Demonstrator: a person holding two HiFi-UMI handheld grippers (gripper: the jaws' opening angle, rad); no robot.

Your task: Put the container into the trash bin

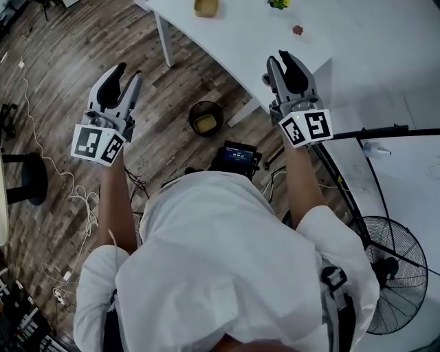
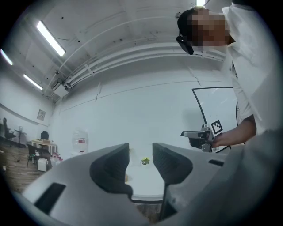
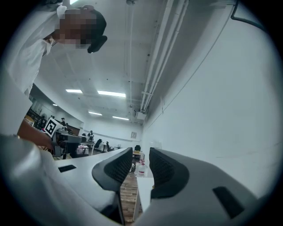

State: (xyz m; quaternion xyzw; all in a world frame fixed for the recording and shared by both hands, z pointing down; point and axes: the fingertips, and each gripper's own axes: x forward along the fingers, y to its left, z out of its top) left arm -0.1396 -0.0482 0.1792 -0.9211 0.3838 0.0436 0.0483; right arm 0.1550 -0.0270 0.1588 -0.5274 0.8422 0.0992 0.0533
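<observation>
2 empty grippers held up over a floor bin that has a yellow container in it.
In the head view, the left gripper (image 1: 130, 71) and the right gripper (image 1: 278, 58) each have their 2 jaws apart with nothing between them. The dark round trash bin (image 1: 192, 110) stands on the wooden floor (image 1: 82, 41) beside a leg of the white table (image 1: 227, 41), and the container (image 1: 205, 124) lies inside it. The task looks done. 1 similar yellow tub (image 1: 206, 7) sits on the table, well apart from both grippers.

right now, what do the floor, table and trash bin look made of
The floor: wood or wood-look planks, matte; grain and plank seams show. The table: smooth white top, likely laminate or painted board; no grain shows. The trash bin: dark and round, plastic or metal; unclear.
</observation>
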